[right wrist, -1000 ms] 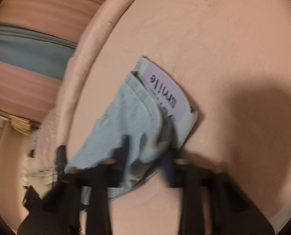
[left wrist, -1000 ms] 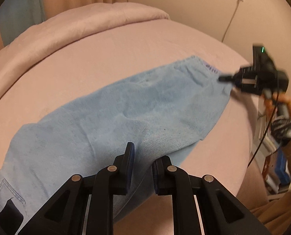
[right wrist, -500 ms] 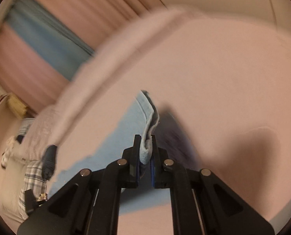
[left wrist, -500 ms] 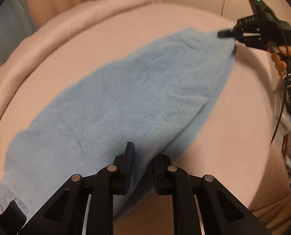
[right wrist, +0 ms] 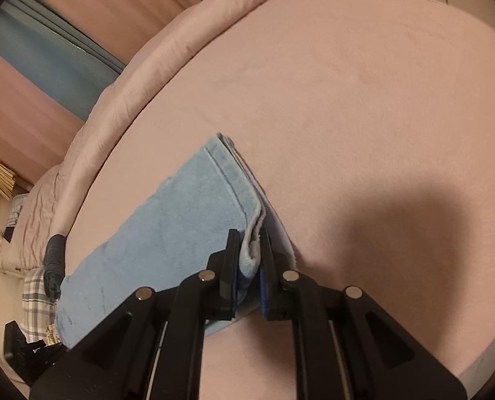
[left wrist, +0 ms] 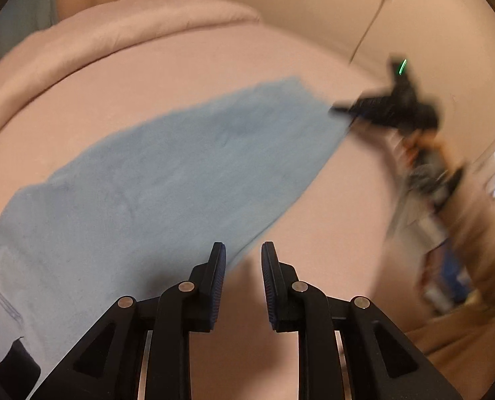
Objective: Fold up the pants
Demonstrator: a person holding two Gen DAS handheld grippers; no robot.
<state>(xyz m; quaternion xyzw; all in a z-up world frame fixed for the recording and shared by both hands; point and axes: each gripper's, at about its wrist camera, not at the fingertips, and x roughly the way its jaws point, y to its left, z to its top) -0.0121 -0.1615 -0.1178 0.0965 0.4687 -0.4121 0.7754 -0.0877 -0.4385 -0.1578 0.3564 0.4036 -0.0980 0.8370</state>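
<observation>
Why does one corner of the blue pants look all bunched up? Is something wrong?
Nothing is wrong. The right gripper pinches that hem corner of the pants, so it bunches there. The left gripper is opening and holds nothing. The rest lies flat on the bed.

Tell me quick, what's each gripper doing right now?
Left gripper: jaws opening, nothing between them; the pants lie just beside it.
Right gripper: shut on the pants' edge.

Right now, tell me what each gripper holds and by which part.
The right gripper pinches the light blue pants by a bunched end edge. The left gripper is opening with nothing between its fingers; the pants lie beside it.
</observation>
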